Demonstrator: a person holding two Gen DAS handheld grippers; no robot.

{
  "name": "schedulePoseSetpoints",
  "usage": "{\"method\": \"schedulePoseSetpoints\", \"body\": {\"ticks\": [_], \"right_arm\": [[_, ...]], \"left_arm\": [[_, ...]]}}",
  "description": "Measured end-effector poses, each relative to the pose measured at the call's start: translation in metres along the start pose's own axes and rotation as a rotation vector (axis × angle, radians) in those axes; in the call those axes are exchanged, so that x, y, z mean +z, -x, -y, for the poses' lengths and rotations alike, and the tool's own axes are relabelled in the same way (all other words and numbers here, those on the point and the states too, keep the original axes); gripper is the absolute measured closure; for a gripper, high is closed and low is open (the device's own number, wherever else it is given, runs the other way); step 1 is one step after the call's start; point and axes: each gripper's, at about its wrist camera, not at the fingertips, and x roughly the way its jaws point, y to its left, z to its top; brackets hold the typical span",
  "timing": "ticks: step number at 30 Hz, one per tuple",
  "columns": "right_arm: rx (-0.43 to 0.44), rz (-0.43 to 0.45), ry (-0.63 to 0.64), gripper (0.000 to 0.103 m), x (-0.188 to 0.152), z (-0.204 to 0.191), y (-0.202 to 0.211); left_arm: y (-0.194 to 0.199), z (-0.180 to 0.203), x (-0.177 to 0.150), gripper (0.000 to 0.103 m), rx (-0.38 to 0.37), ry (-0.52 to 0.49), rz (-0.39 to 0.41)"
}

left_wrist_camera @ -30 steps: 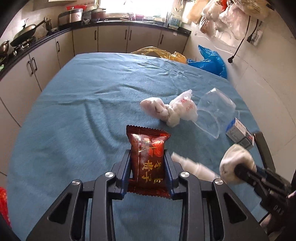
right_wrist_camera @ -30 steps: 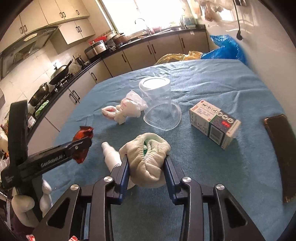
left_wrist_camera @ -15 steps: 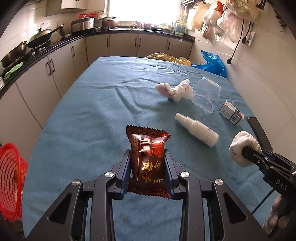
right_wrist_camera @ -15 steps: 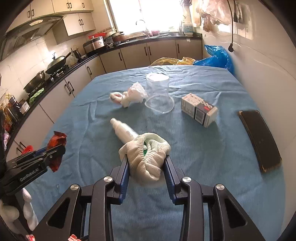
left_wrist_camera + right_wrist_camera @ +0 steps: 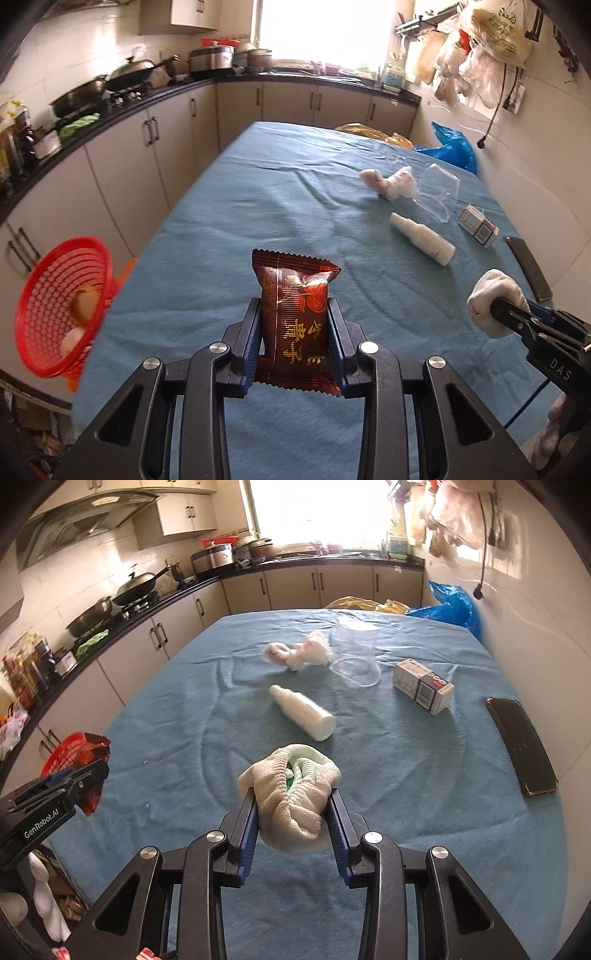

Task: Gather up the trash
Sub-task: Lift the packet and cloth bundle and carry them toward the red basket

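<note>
Our left hand-held gripper [image 5: 293,334] clamps a dark red snack packet [image 5: 293,314] upright above the blue-covered tabletop [image 5: 258,206]. Off the tabletop's left edge we see a red mesh basket [image 5: 62,306] tilted toward us, with a few items inside. At right, our right hand-held gripper [image 5: 496,314] grips a balled white cloth [image 5: 493,295]. Farther back lie a white bottle [image 5: 423,238], a small box [image 5: 478,225], a clear cup [image 5: 439,192] and crumpled tissue [image 5: 388,181].
</note>
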Motion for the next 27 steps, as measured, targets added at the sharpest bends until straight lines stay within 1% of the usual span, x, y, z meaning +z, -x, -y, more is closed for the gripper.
{"method": "schedulePoseSetpoints", "body": {"ticks": [2, 9, 27], "right_arm": [[0.007, -0.002, 0.009, 0.065, -0.002, -0.006, 0.0], [0.027, -0.008, 0.033, 0.065, -0.008, -0.023, 0.001], [0.063, -0.016, 0.104, 0.065, -0.01, -0.063, 0.0]], "left_arm": [[0.007, -0.005, -0.004, 0.072, 0.023, 0.006, 0.015], [0.022, -0.019, -0.016, 0.072, 0.068, 0.02, 0.041], [0.036, -0.047, -0.027, 0.072, 0.109, 0.06, 0.061]]}}
